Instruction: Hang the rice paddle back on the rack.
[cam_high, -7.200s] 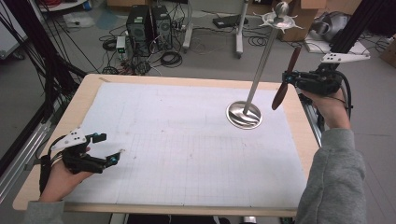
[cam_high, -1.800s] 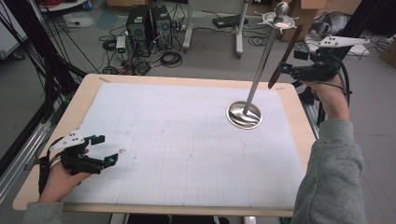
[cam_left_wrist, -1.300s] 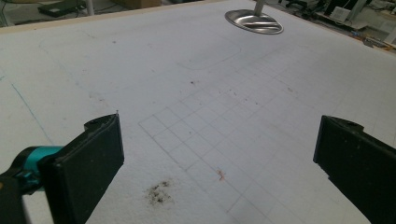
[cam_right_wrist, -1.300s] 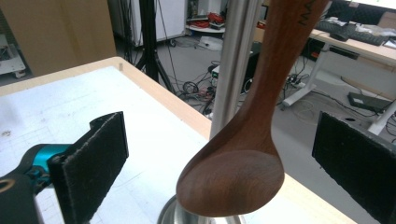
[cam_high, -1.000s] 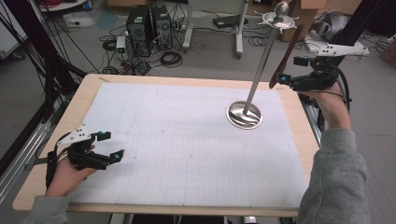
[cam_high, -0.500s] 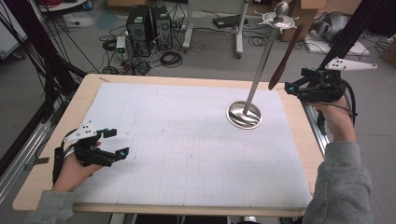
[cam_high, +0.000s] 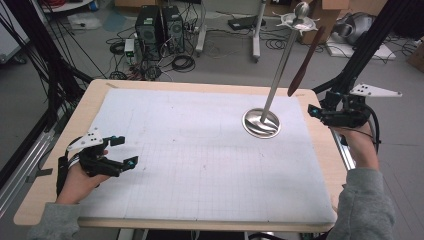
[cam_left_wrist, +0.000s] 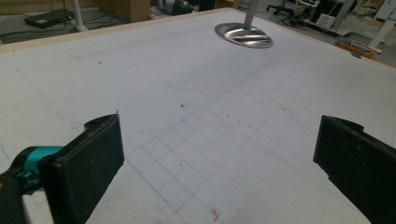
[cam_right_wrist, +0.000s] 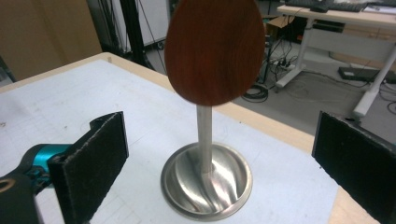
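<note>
- The right gripper (cam_high: 320, 114) is held just past the table's right edge, toward the far right corner, with its jaws spread wide and nothing between them; in the right gripper view both black pads (cam_right_wrist: 95, 154) stand far apart.
- The left gripper (cam_high: 122, 152) rests low near the table's near left corner, jaws likewise wide apart and empty, pointing across the mat toward the right.
- A wooden spoon (cam_high: 305, 62) hangs from the top of a metal stand (cam_high: 280, 65), just up and left of the right gripper and apart from it. In the right gripper view its reddish-brown bowl (cam_right_wrist: 215, 49) hangs above and between the open jaws, in front of the stand's pole.
- The spoon's long axis runs nearly upright, slightly tilted, with the bowl end pointing down and the handle end up at the stand's hooks.
- The stand's round steel base (cam_high: 261, 123) sits on the mat toward the far right corner.
- The table (cam_high: 95, 97) is pale wood, covered by a white gridded mat (cam_high: 200, 150) with faint smudges.
- Beyond the far edge: grey floor, computer towers (cam_high: 160, 25), tangled cables, black frame legs.
</note>
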